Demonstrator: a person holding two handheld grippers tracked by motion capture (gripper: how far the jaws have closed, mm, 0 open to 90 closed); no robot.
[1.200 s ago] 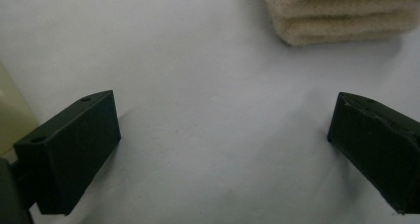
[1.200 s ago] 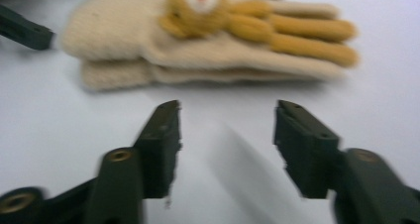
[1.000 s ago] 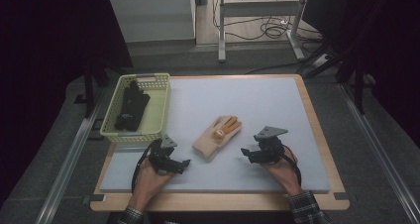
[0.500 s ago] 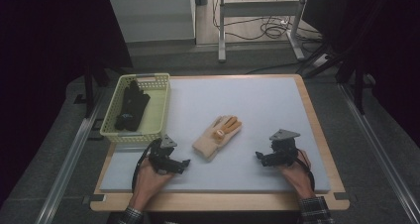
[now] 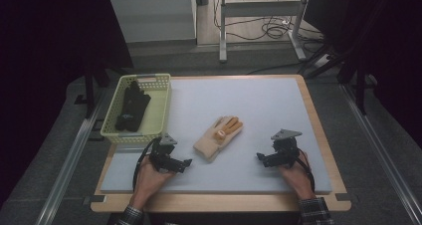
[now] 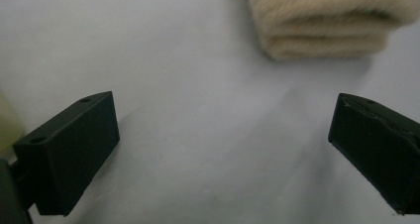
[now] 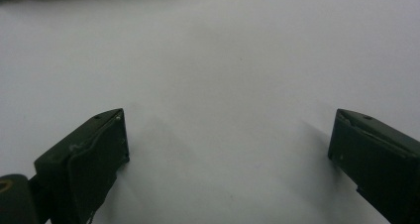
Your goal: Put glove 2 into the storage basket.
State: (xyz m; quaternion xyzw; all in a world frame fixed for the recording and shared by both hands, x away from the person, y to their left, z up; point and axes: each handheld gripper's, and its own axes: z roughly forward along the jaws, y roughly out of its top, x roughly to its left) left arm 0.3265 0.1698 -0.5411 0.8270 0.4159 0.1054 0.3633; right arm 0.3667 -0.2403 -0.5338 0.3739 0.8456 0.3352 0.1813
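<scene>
A cream knitted glove (image 5: pixel 219 135) with an orange patch lies on the pale mat, fingers pointing away. Its folded cuff end (image 6: pixel 327 21) shows at the top of the left gripper view. My left gripper (image 5: pixel 185 163) rests on the mat just left of the glove's cuff and is open (image 6: pixel 223 154) with bare mat between its jaws. To the glove's right, my right gripper (image 5: pixel 261 159) sits apart from it. Its jaws have just been opening and stand wide (image 7: pixel 228 159) with nothing between them.
A yellow-green plastic basket (image 5: pixel 134 135) stands at the mat's left edge with black gloves (image 5: pixel 132 108) inside. The pale mat (image 5: pixel 249 100) lies on a wooden-edged table (image 5: pixel 219 202). Cables and metal stand legs lie on the floor beyond.
My right gripper has drawn back to the right, away from the glove, and settled lower near the front. My left gripper and the glove have stayed put.
</scene>
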